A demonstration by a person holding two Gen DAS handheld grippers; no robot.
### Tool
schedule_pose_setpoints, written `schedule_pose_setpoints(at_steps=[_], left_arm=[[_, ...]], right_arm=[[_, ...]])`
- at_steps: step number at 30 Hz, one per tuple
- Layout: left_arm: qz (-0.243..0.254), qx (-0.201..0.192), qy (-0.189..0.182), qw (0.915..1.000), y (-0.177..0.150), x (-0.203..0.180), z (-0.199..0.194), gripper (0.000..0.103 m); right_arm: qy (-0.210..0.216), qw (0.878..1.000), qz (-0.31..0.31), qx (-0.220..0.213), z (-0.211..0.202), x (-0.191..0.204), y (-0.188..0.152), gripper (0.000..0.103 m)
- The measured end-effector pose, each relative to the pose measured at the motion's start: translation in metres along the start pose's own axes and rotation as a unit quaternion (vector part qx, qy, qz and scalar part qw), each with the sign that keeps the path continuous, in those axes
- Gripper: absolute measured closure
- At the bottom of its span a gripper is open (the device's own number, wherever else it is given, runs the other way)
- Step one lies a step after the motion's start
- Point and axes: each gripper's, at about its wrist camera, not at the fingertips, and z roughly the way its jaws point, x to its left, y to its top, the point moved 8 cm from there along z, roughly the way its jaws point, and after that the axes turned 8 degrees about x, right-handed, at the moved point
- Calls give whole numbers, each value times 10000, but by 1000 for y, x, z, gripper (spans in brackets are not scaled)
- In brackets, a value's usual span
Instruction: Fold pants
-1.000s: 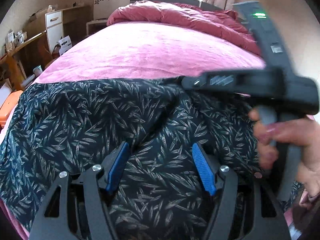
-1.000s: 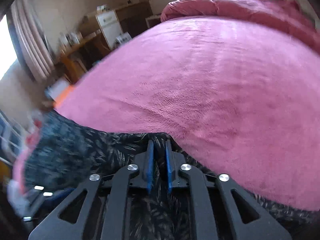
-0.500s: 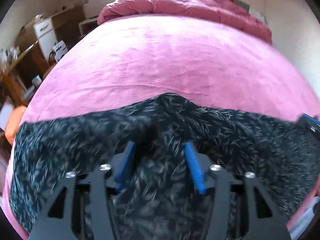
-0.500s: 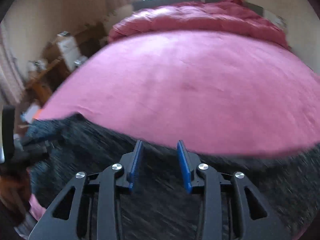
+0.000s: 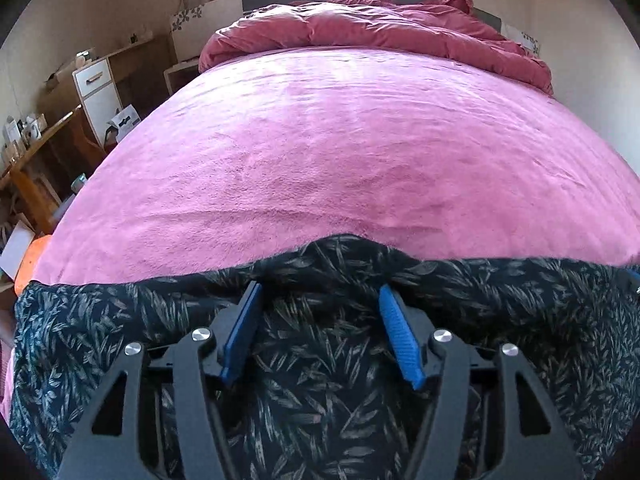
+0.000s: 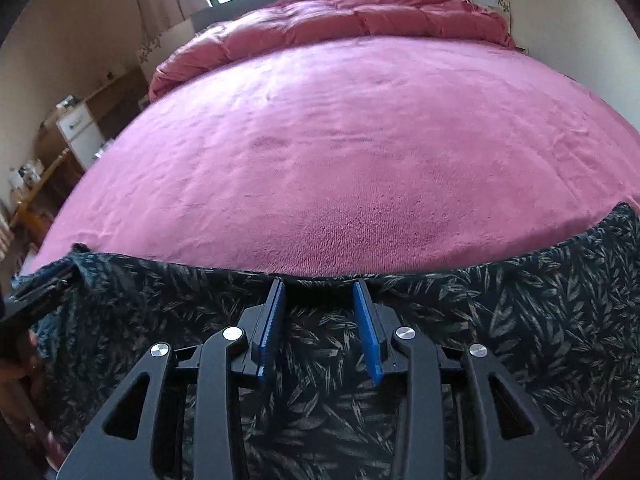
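The dark pants (image 5: pixel 320 376) with a pale leaf print lie flat across the near edge of the pink bed, filling the bottom of both views (image 6: pixel 500 320). My left gripper (image 5: pixel 320 300) is open above the cloth near its far edge, blue pads apart, holding nothing. My right gripper (image 6: pixel 319 292) is also open over the pants by their far edge, empty. In the right wrist view the other gripper's dark body (image 6: pixel 36 292) shows at the left edge on the cloth.
The pink blanket (image 5: pixel 340 152) covers the bed beyond the pants. A rumpled red duvet (image 5: pixel 372 28) lies at the headboard. A wooden desk and white drawers (image 5: pixel 96 88) stand left of the bed. An orange thing (image 5: pixel 32 256) sits by the bed's left corner.
My right gripper has opened and let go of the pants. Both grippers drew back toward the near edge. The pants now lie flat, with more bare blanket beyond them.
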Motion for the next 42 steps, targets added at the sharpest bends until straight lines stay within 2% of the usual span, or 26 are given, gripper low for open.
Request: schedule_pose_setpoints(at_steps=[2,4,6,9,10,11,13,15,18,22,24,25,26,28,30,33,35,36,39,41,42], left_arm=[[70,36,12,10000,-9,-1,-7,35],[236,49,48,9997,-24,-4,-15,30],[378,30,74,9993,-44,-6,-25,29],[256,-22,-25,9997,-62,-4,-36,25],[160,-57,-79,9998,-68,0,-39,24],[117,-84,-111,9998,-71,2,-41,22],[91,-141,-198,9997,-75,6,-45,17],[103,-199,-229,9995,-77,10,-49,9],[8,-260,-273,9993,-80,20,-55,6],[-263,-485,-170,9983,-85,38,-65,2],[-380,-574,-145,9975,-87,44,-69,2],[-464,-567,-183,9971,-88,49,-69,2],[-553,-552,-213,9967,-89,53,-69,2],[-666,-539,-228,9961,-92,59,-70,2],[-703,-570,-200,9957,-94,63,-72,2],[-653,-553,-146,9962,-93,68,-68,2],[-619,-535,-57,9966,-96,67,-67,2],[-604,-527,-30,9968,-97,67,-68,2],[-624,-477,81,9969,-98,71,-68,2],[-698,-382,72,9968,-98,75,-69,2],[-738,-357,62,9966,-97,77,-70,2]], right_arm=[[191,9994,282,-85,-16,-8,0,59],[335,9981,496,-113,-33,-18,-2,55],[265,9975,624,-203,-49,-31,-4,55],[217,9949,956,-241,-71,-61,-7,55],[197,9926,1175,-244,-78,-77,-10,51],[164,9899,1382,-263,-85,-92,-12,42],[59,9857,1651,-333,-97,-115,-19,39],[-121,9817,1861,-389,-107,-139,-28,39],[-268,9702,2377,-383,-118,-179,-46,39],[-455,9454,3186,-519,-129,-234,-76,39],[-244,9326,3559,-538,-125,-250,-86,39],[118,9220,3821,-619,-119,-258,-90,39],[324,9163,3932,-683,-116,-262,-91,39],[569,9040,4152,-850,-111,-270,-90,39],[741,9000,4167,-1040,-108,-271,-81,39],[829,8926,4282,-1139,-101,-276,-75,43],[819,8867,4407,-1129,-97,-279,-74,52],[846,8839,4455,-1142,-95,-279,-72,53],[832,8880,4396,-1062,-88,-275,-61,65],[774,8920,4343,-983,-87,-274,-57,84],[777,8934,4323,-947,-88,-272,-56,88]])
